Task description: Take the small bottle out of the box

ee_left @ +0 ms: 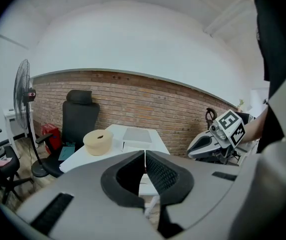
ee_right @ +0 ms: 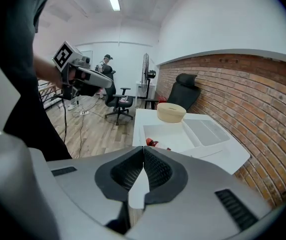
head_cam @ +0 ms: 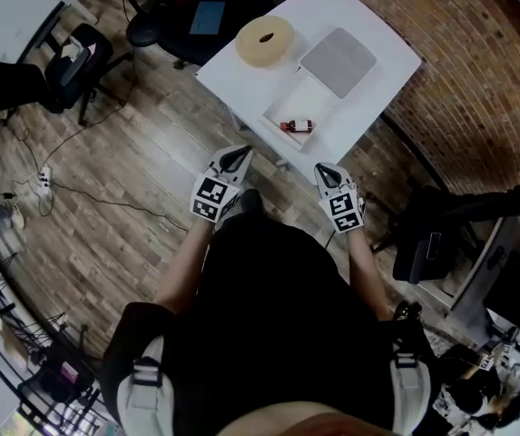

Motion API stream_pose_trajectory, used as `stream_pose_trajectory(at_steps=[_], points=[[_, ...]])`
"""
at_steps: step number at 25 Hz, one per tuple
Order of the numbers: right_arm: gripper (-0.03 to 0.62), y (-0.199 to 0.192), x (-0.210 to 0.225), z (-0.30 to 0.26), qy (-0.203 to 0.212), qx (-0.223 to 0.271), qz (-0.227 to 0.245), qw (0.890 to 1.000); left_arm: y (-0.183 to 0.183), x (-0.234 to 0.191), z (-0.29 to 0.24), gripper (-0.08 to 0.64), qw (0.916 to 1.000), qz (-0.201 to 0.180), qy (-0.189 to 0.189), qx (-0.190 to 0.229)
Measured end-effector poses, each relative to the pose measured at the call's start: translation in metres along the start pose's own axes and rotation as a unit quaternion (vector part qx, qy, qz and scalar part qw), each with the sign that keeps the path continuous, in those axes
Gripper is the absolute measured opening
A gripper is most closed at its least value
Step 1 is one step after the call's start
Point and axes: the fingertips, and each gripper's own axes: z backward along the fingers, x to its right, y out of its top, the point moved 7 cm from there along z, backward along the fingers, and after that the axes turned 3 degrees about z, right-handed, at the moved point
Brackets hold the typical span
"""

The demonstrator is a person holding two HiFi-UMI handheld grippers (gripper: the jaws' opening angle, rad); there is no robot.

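Observation:
A small bottle (head_cam: 298,126) with a red cap lies inside an open white box (head_cam: 282,108) on a white table (head_cam: 269,66). In the right gripper view the small bottle (ee_right: 152,143) shows just above my jaws, in the box (ee_right: 172,134). My left gripper (head_cam: 233,160) and right gripper (head_cam: 327,173) hover side by side short of the table's near edge, both shut with nothing between the pads. From the left gripper view, the left gripper (ee_left: 144,156) points at the table and the right gripper (ee_left: 217,141) appears at the right.
A tan round container (head_cam: 265,41) and the grey box lid (head_cam: 338,61) sit on the table beside the box. Black office chairs (head_cam: 78,66) stand to the left, cables (head_cam: 69,189) run over the wooden floor, and a brick wall (head_cam: 477,80) lies to the right.

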Motion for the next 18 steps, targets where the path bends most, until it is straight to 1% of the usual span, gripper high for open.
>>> stream_pose_trajectory(at_steps=[6,12,15,18], points=[[0.000,0.008,0.004,-0.026,-0.006,-0.004,-0.007,1.000,0.004,-0.024,-0.006,0.023,1.0000,-0.004,-0.006,0.005],[0.000,0.021,-0.008,-0.042,-0.004,0.000,-0.001,1.000,-0.005,-0.046,0.003,0.023,1.0000,0.000,0.001,0.004],[0.001,0.021,-0.009,-0.046,-0.001,-0.005,0.007,1.000,-0.005,-0.051,0.003,0.023,1.0000,0.004,0.003,0.006],[0.002,0.022,-0.007,-0.051,0.002,-0.002,0.008,1.000,-0.003,-0.053,0.004,0.023,1.0000,-0.001,0.003,0.007]])
